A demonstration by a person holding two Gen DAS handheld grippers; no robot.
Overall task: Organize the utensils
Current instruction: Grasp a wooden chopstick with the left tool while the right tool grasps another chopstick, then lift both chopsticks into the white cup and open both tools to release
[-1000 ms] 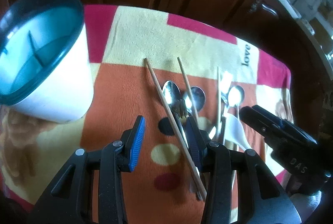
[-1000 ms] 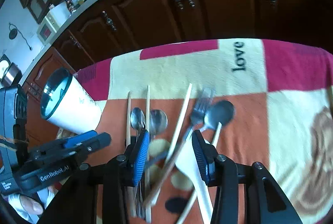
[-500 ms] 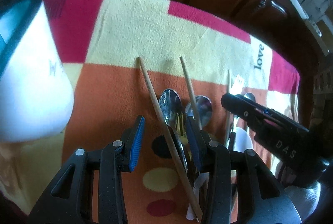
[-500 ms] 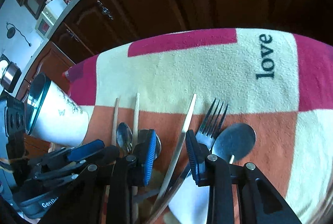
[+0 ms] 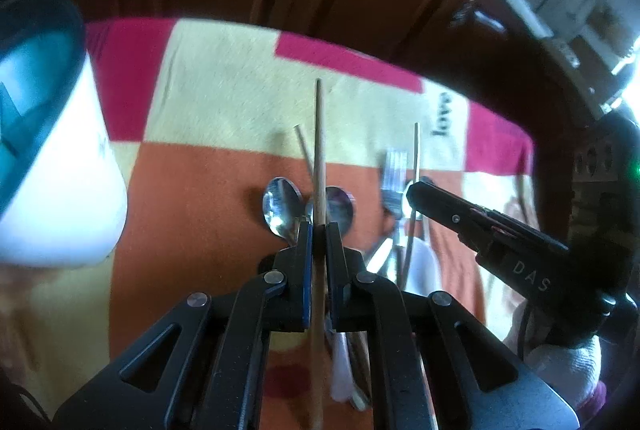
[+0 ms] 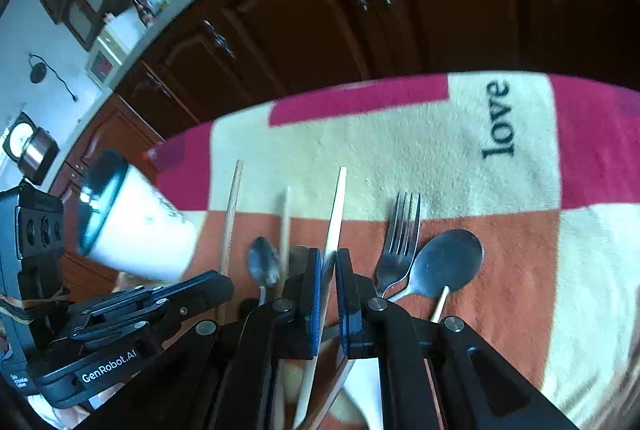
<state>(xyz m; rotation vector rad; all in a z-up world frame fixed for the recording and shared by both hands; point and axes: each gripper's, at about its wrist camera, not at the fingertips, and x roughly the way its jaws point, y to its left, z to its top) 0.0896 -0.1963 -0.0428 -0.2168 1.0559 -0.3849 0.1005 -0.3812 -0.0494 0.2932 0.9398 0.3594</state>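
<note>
Left claw [image 5: 316,226] pinches a thin wooden chopstick [image 5: 319,150]; right claw [image 6: 328,262] pinches a pale flat chopstick [image 6: 336,214]. Steel spoons [image 5: 282,208], fork [image 6: 402,230] lie mid-frame on the patchwork blanket [image 6: 400,158]. White teal-rimmed holder [image 5: 60,166], left edge, looks unfilled: sorting barely begun.

A: The cloth [image 6: 400,158] is a patchwork of cream, magenta and orange blocks, with "love" in black at the upper right of the right wrist view.

B: And the holder [image 5: 52,166] at the left of the left wrist view?

A: White outside, teal inside, dark rim. The chopsticks [image 5: 319,150] are pale tan, the spoons [image 6: 444,264] silver, the cabinets [image 6: 400,10] dark brown.
</note>
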